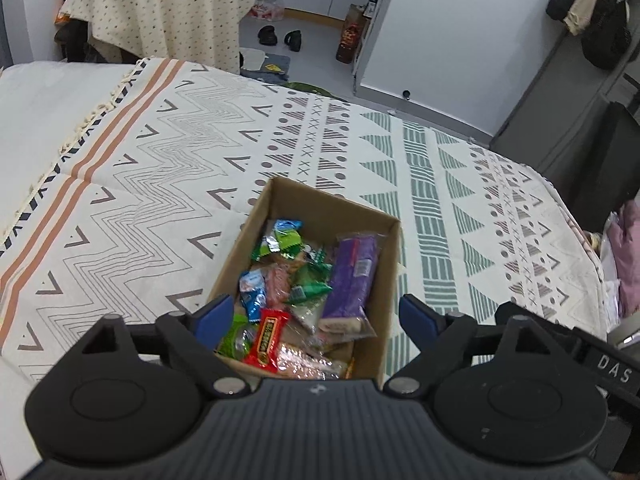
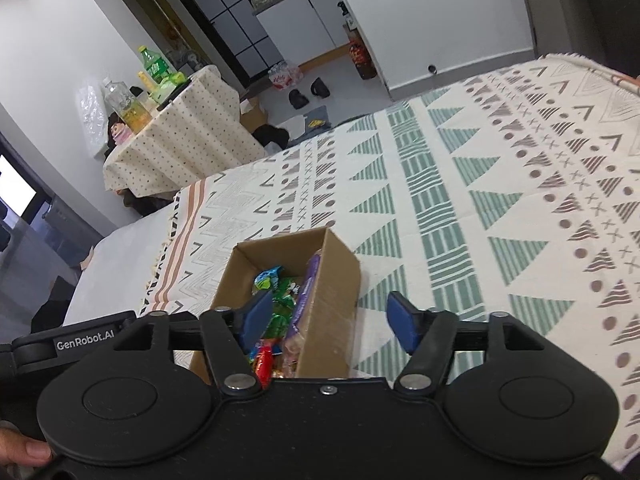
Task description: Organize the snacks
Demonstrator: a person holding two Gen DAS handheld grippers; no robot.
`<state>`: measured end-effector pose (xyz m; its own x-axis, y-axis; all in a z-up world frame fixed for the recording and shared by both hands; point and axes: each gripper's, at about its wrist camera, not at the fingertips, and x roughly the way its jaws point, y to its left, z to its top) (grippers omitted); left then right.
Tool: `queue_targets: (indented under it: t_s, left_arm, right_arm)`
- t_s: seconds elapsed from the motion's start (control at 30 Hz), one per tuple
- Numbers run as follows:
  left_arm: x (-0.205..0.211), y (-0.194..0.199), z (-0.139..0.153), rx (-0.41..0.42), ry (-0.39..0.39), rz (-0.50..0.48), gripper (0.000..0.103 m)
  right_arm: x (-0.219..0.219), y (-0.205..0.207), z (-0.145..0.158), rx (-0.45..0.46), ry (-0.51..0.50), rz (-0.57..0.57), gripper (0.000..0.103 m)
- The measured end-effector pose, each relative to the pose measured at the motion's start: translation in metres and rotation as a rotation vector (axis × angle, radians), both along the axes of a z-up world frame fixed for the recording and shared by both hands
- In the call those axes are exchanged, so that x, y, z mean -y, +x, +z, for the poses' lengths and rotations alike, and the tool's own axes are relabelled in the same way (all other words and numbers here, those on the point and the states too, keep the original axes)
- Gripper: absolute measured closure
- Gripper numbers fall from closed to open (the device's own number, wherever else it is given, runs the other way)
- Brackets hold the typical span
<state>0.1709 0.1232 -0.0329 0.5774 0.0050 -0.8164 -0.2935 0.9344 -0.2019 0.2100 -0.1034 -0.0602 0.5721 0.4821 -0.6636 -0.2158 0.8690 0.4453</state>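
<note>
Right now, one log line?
left tongs: open, empty | right tongs: open, empty | snacks: in box

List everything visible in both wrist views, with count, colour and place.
open brown cardboard box: one, on the patterned bedspread, holding wrapped snacks
long purple snack pack: one, along the box's right wall
red snack wrapper: one, near end of box
green snack packets: several, mid and far box
blue snack packets: at least two, left side of box
cream patterned bedspread: one, green, grey and orange motifs
dotted cream tablecloth table: one, far left, bottles on it
black shoes: one pair, on the floor
left gripper: black, blue pads, open over box
right gripper: black, blue pads, open beside box
</note>
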Motion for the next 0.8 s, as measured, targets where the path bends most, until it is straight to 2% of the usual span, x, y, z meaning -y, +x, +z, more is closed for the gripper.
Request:
queue_targets:
  t_s: [0.17, 0.23, 0.33, 0.4, 0.8]
  left_arm:
    - [0.015, -0.010, 0.003, 0.005, 0.014, -0.021, 0.008]
    - [0.021, -0.015, 0.003, 0.007, 0.024, -0.032, 0.007]
    - [0.031, -0.025, 0.002, 0.007, 0.038, -0.044, 0.007]
    - [0.037, -0.030, 0.001, 0.007, 0.049, -0.059, 0.006]
    - [0.065, -0.071, 0.009, 0.040, 0.115, -0.132, 0.001]
  right_arm:
    - [0.018, -0.012, 0.008, 0.037, -0.014, -0.014, 0.020]
    - [0.023, -0.018, 0.011, 0.053, -0.048, -0.016, 0.013]
    - [0.032, -0.026, 0.012, 0.068, -0.075, -0.022, 0.010]
    - [0.039, -0.032, 0.012, 0.078, -0.085, -0.030, 0.003]
    - [0.065, -0.071, 0.020, 0.116, -0.141, -0.043, 0.000]
